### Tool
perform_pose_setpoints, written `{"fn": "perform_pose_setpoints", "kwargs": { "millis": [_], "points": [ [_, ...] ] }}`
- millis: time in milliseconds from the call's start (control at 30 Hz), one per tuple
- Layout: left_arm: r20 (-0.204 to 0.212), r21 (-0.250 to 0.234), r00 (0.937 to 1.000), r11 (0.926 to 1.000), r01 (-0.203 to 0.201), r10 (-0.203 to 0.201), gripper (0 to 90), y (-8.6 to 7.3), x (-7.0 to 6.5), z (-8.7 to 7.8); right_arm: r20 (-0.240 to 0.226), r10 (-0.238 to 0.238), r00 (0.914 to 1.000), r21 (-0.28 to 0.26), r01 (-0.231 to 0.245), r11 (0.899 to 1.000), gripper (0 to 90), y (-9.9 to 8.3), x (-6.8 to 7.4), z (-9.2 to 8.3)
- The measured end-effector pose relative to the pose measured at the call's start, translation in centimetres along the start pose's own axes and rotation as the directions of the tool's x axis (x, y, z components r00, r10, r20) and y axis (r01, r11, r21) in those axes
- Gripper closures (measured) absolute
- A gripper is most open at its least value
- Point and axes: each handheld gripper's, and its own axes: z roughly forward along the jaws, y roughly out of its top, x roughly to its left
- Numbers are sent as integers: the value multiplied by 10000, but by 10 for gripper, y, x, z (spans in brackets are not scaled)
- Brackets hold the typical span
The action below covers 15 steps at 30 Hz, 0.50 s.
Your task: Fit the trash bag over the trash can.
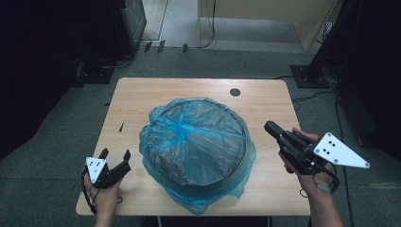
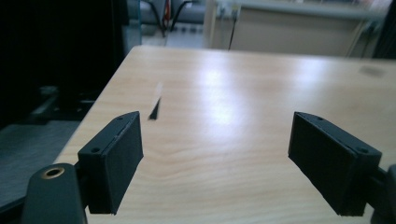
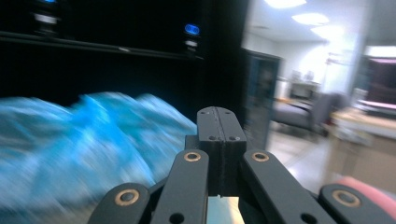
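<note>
Beside the round dark bin lined with crinkled blue plastic bag (image 1: 194,146), the left gripper (image 1: 115,155) rests low on the pale wooden surface (image 1: 142,94) with fingers spread and empty, while the right gripper (image 1: 270,127) is raised, fingers clenched on nothing.

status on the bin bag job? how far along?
Looks done: the blue bag is draped over the round bin, its edge hanging outside the rim all round, with gathered folds across the top. In hand: nothing. The left gripper is open over bare table; the right gripper is shut, empty, clear of the bag. Probably left: pushing the bag down inside.
</note>
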Motion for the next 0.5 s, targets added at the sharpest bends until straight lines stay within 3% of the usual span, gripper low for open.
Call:
{"fn": "perform_pose_setpoints", "kwargs": {
  "millis": [33, 67, 133, 200, 333, 433, 500],
  "points": [
    [-7, -101, 10000, 9999, 3, -3, 179, -1, 2, 0, -356, -197, 9992, 29, 198, 9998, 900, 6, 0, 4],
    [66, -23, 9999, 9999, 101, -101, 99, -2, 3, 0, -693, -379, 9969, 81, 385, 9992, 900, 13, 2, 9],
    [163, 185, 9998, 9997, 145, -148, 93, -3, 5, 2, -1361, -831, 9872, 125, 856, 9962, 900, 24, 6, 20],
    [151, 284, 9999, 9996, 3, -7, 94, -4, 3, 3, -1981, -1095, 9740, 70, 1131, 9936, 900, 36, 11, 32],
    [150, 154, 9997, 9997, -209, 207, 94, -6, 0, 2, -2764, -1476, 9497, -136, 1497, 9886, 900, 54, 24, 55],
    [232, 145, 9997, 9999, -17, 14, 94, -6, 2, 1, -3250, -1702, 9303, -232, 1721, 9848, 900, 61, 32, 72],
    [238, 118, 9997, 9999, 91, -94, 94, -6, 3, 1, -3618, -1929, 9121, -255, 1972, 9800, 900, 64, 37, 83]
  ]
}}
